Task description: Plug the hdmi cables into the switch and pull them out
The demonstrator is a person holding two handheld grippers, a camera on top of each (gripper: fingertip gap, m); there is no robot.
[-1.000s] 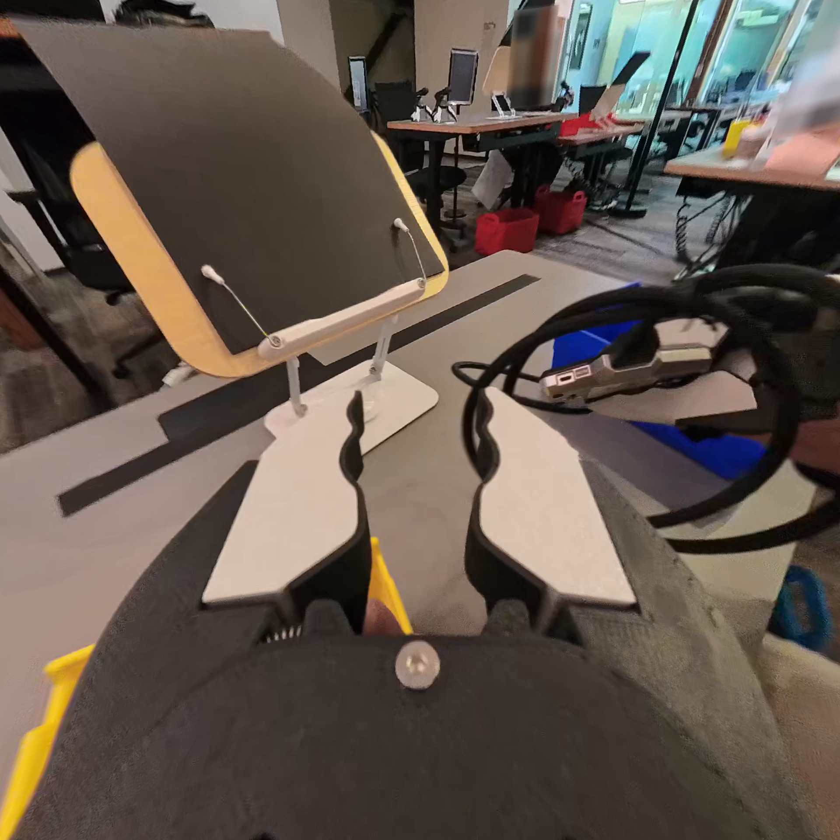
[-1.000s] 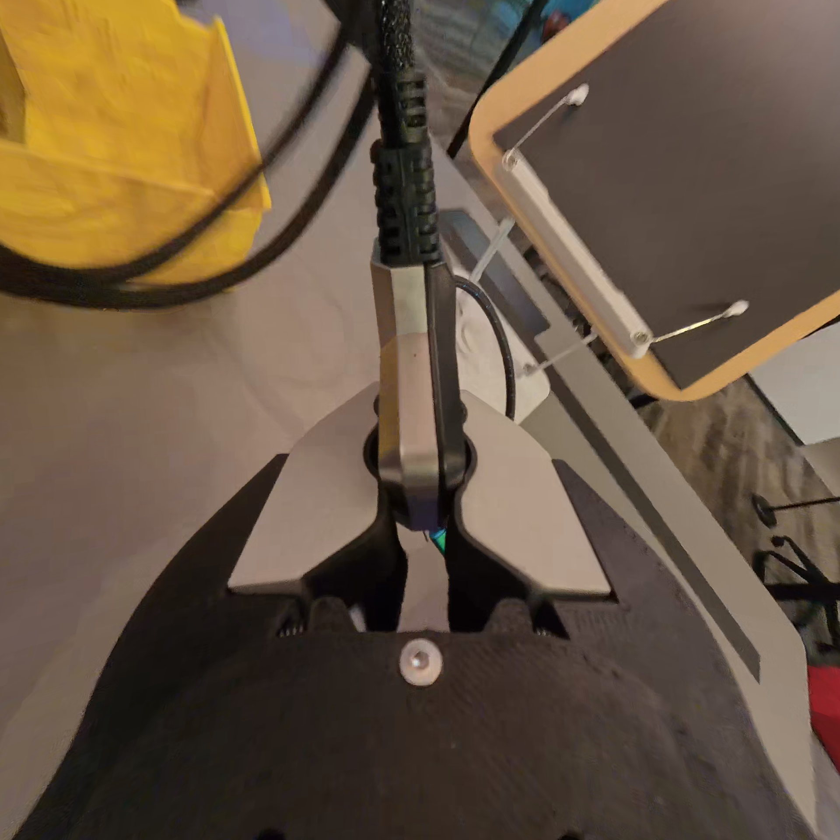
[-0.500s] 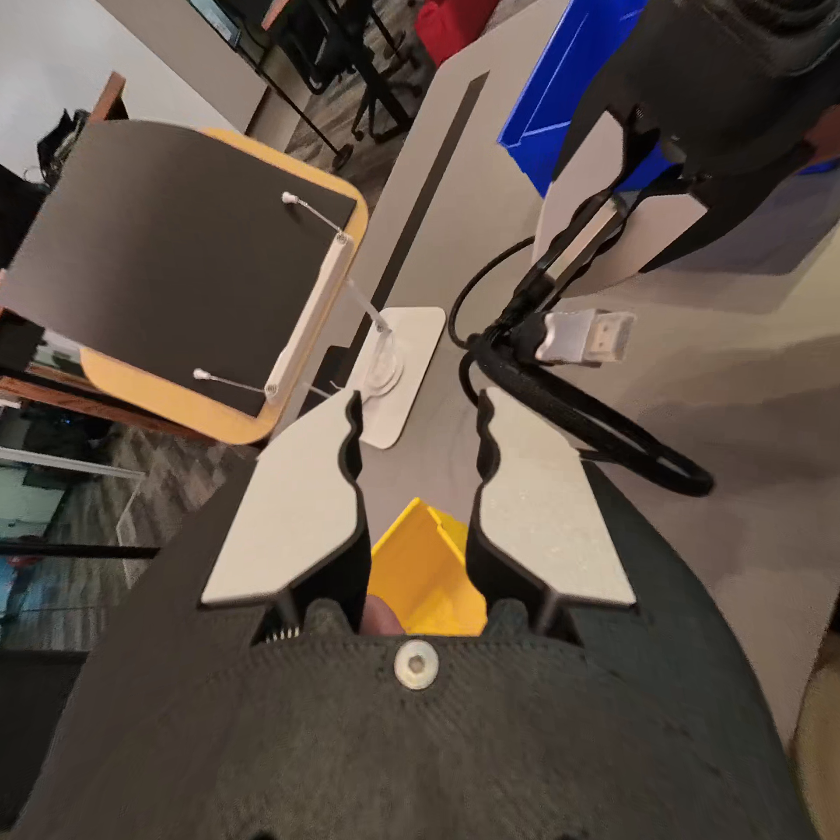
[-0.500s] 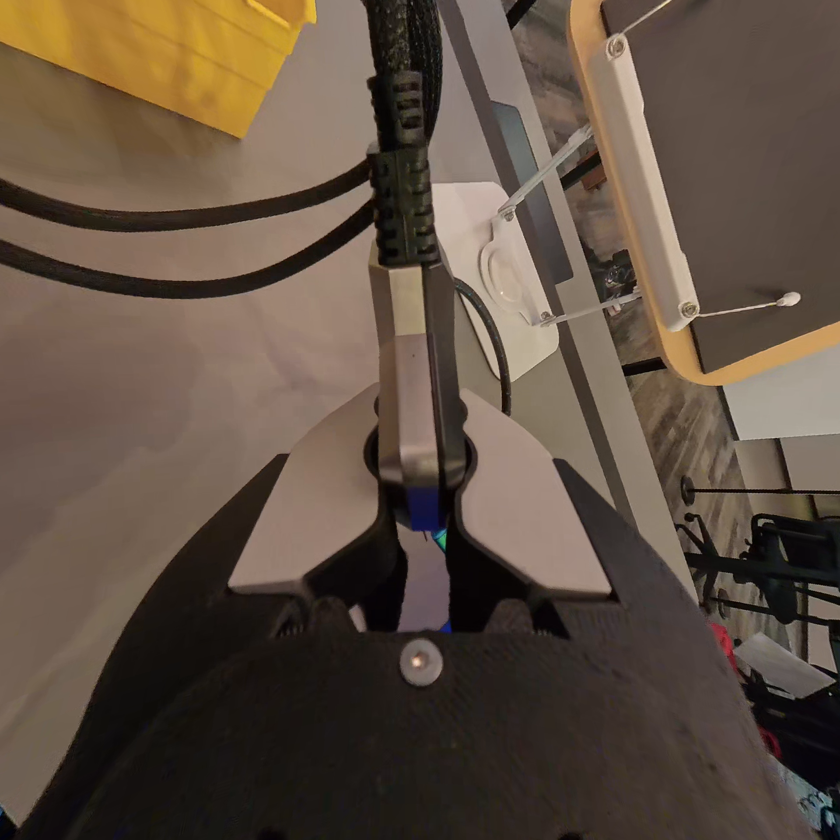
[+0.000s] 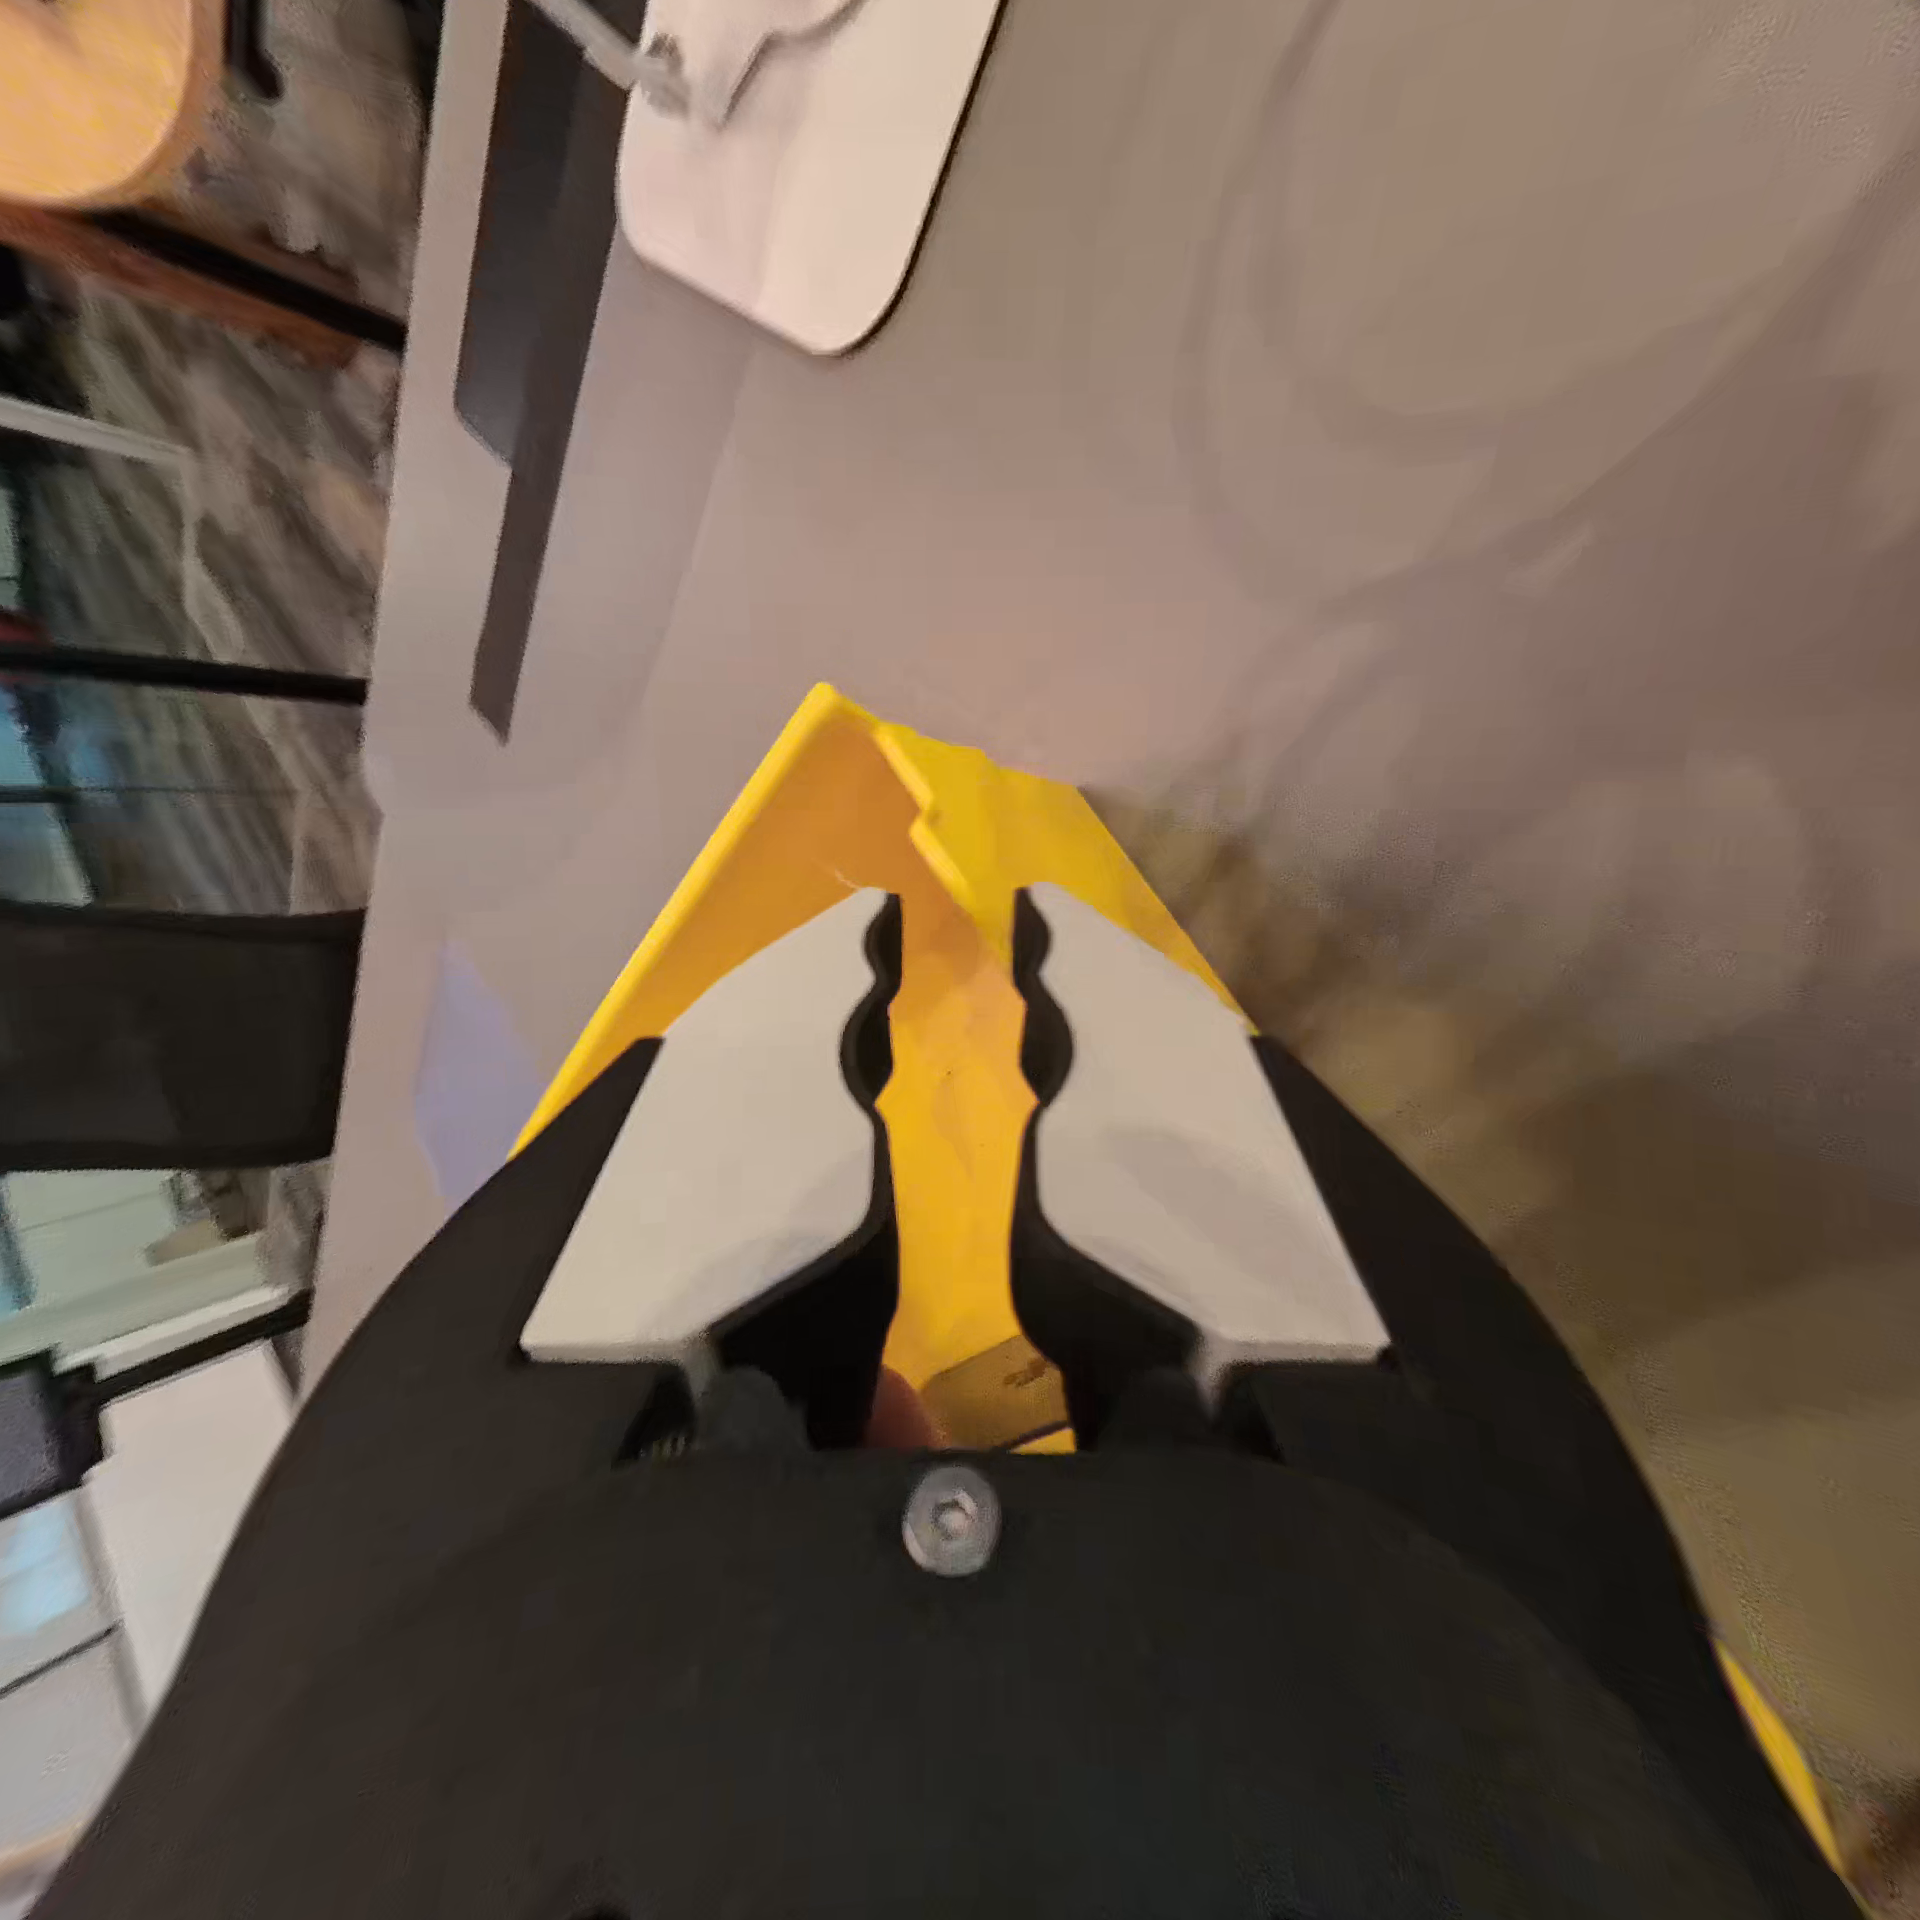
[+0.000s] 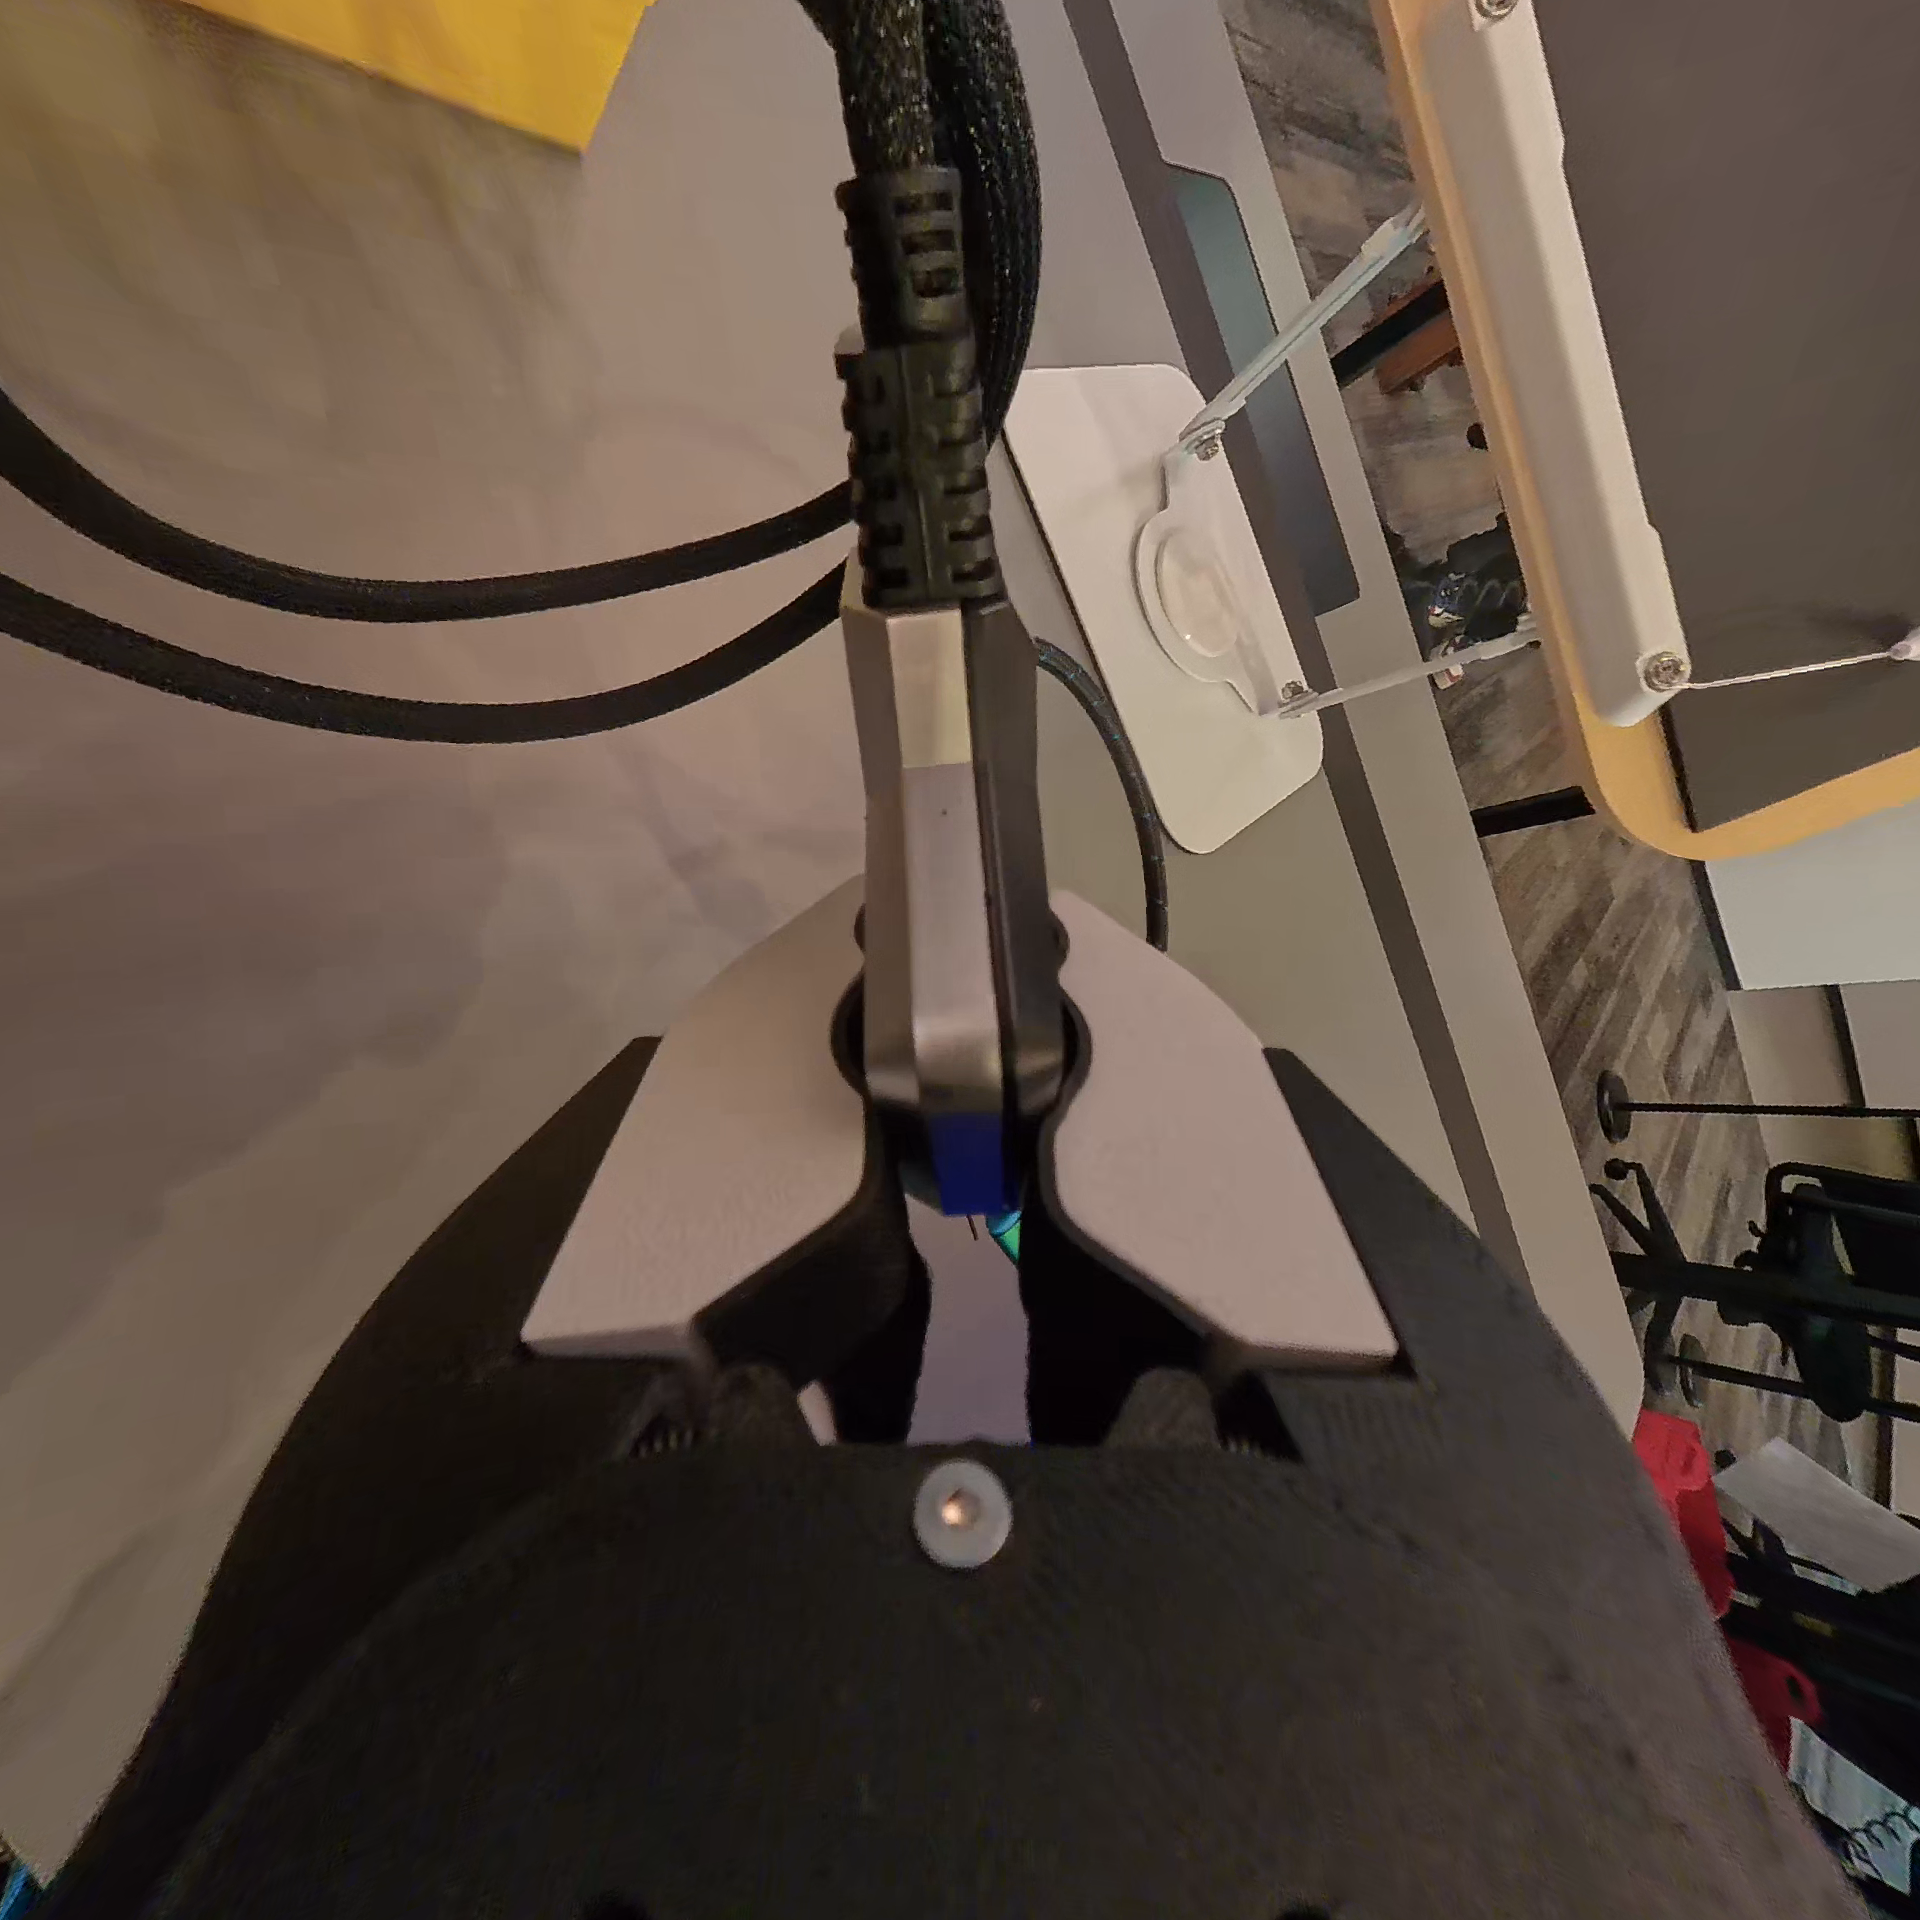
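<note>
right tool point(image 6: 961, 1029) pinching HDMI plug point(image 6: 935, 831) | left tool point(image 5: 951, 914) spread, empty, over yellow bin point(image 5: 821, 831) | white stand base point(image 5: 790, 177) beyond bin on table point(image 5: 1455, 520)

The smooth grey table point(image 6: 436, 935) carries a yellow plastic bin point(image 5: 831, 831), seemingly resting there, and a white flat stand base point(image 6: 1164, 582) near its far edge.

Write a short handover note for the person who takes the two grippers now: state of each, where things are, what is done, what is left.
Right gripper: jaws shut on the HDMI plug; its braided cable loops over the grey table.
Left gripper: jaws open, empty, over the yellow bin.
Switch: not in view.
Done: nothing visibly plugged in.
Left: find the switch, plug the cables in, pull them out.
</note>
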